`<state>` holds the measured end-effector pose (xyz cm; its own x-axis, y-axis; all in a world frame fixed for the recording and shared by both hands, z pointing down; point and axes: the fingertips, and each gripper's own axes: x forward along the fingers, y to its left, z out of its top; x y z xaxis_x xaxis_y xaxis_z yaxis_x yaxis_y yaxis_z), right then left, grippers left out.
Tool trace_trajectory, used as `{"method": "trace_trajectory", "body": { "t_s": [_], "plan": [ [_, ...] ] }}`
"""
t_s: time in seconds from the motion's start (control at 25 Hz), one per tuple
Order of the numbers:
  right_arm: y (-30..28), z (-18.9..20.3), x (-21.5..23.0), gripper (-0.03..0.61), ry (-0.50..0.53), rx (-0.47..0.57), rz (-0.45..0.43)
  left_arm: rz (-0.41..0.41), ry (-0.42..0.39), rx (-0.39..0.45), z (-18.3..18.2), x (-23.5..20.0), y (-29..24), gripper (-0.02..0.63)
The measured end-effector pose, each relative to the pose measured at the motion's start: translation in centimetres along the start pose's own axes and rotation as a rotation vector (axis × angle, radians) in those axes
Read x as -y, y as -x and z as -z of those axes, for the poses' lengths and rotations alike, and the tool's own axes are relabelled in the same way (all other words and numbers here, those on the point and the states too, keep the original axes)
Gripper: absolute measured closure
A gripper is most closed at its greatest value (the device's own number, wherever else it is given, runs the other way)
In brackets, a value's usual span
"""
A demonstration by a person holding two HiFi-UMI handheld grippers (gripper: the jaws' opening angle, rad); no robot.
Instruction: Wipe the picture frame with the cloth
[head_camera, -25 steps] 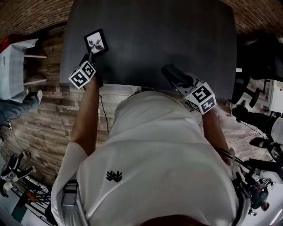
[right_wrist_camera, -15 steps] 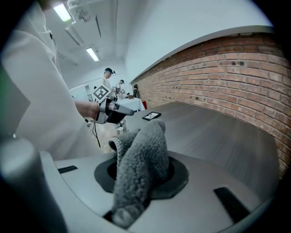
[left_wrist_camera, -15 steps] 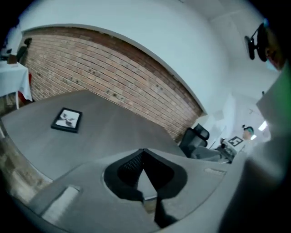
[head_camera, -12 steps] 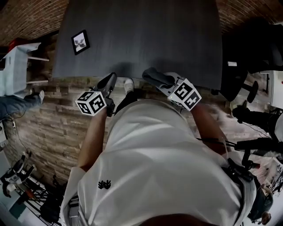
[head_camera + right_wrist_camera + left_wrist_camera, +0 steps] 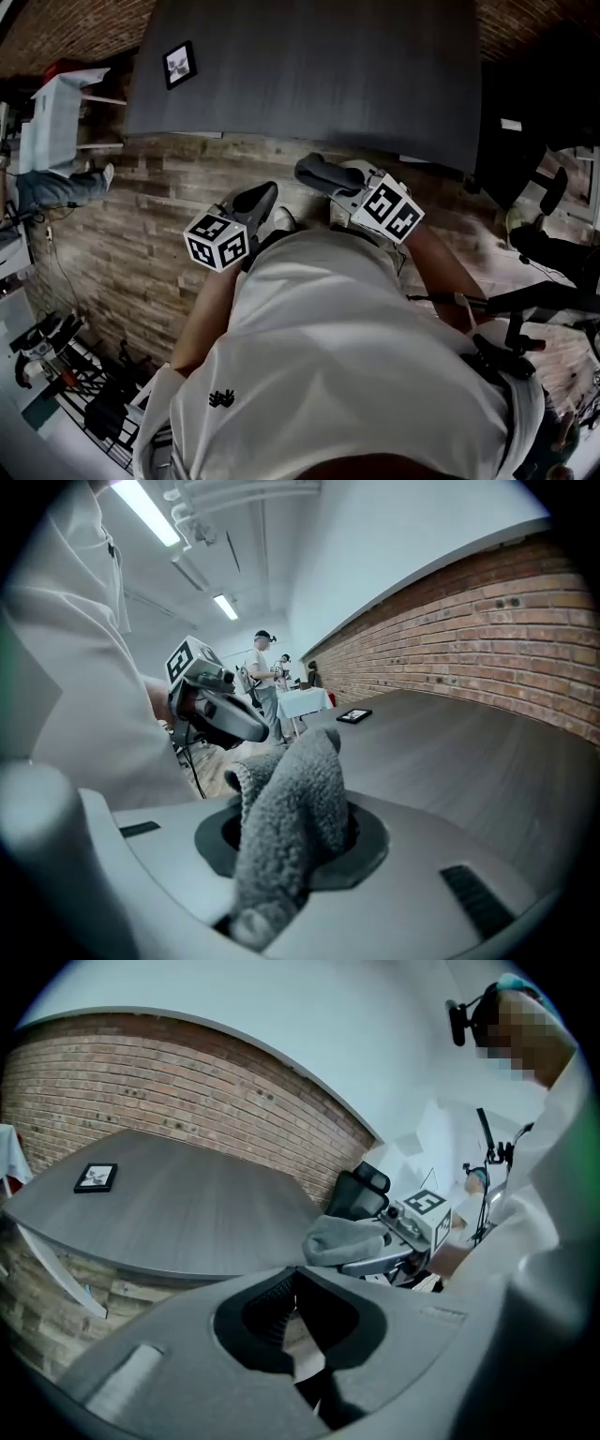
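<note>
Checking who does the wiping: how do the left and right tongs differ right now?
The right tongs are shut on the cloth; the left tongs are shut on nothing. In the head view the right tongs sit nearer the table edge than the left tongs. Both hover off the table, far from the frame.

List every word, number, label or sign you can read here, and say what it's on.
No words or numbers are legible anywhere.
Left white marker cube and right white marker cube: black square code patterns, not letters.
White shirt: small black emblem, no lettering readable.
Small black picture frame: image too small to read.
</note>
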<state>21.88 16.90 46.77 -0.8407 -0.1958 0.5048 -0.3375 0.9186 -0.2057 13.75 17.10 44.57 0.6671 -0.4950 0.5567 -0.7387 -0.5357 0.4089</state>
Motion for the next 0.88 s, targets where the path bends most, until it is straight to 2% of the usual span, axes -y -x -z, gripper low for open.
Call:
{"method": "trace_trajectory", "body": {
  "t_s": [0.16, 0.28, 0.48, 0.72, 0.88],
  "plan": [
    [-0.8, -0.1, -2.3, 0.491, -0.026, 0.001, 0.004, 0.007, -0.02, -0.006, 0.1, 0.4, 1.7, 0.601],
    [-1.9, -0.3, -3.6, 0.491, -0.008, -0.007, -0.01, -0.007, -0.023, 0.008, 0.3, 0.4, 3.5, 0.601],
    [-1.2, 0.9, -5.9, 0.491, 0.041, -0.014, -0.019, -0.027, -0.001, 0.027, 3.3, 2.3, 4.3, 0.601],
    [-3.0, -2.0, -12.0, 0.491, 0.089, -0.036, -0.017, -0.006, 0.028, 0.039, 5.5, 1.7, 10.0, 0.601],
    [-3.8, -2.2, -17.1, 0.492, 0.093, -0.039, 0.018, 0.026, -0.012, 0.051, 7.4, 2.7, 14.0, 0.6]
  ]
}}
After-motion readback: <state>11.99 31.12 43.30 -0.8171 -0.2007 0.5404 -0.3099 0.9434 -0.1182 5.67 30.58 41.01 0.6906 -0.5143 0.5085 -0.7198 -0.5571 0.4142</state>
